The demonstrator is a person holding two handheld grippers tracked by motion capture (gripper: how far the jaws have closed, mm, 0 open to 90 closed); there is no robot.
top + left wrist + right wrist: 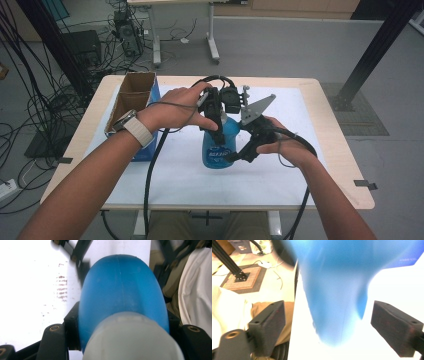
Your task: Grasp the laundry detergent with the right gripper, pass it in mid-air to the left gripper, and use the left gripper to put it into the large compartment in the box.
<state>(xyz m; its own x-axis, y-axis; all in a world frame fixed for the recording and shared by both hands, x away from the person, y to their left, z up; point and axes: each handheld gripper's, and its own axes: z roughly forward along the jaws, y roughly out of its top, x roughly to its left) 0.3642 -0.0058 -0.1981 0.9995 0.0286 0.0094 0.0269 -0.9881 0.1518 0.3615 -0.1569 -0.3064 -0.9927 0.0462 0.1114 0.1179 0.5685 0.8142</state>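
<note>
A blue plastic bottle (220, 145) with a pale cap (130, 340) stands upright over the white mat (300, 160) at the table's middle. My left gripper (216, 111) comes from above and is shut on the bottle's upper part. In the left gripper view its jaws press both sides of the blue bottle (122, 295), just below the cap. My right gripper (242, 154) sits low at the bottle's right side. In the right gripper view the right gripper (332, 327) is open, and the blurred blue bottle (332, 290) lies between the pads without touching them.
An open cardboard box (134, 95) with a blue side stands at the table's left. The table edge (345, 150) runs along the right of the mat. Behind the table are a black frame post (372, 55), another table's legs and floor cables.
</note>
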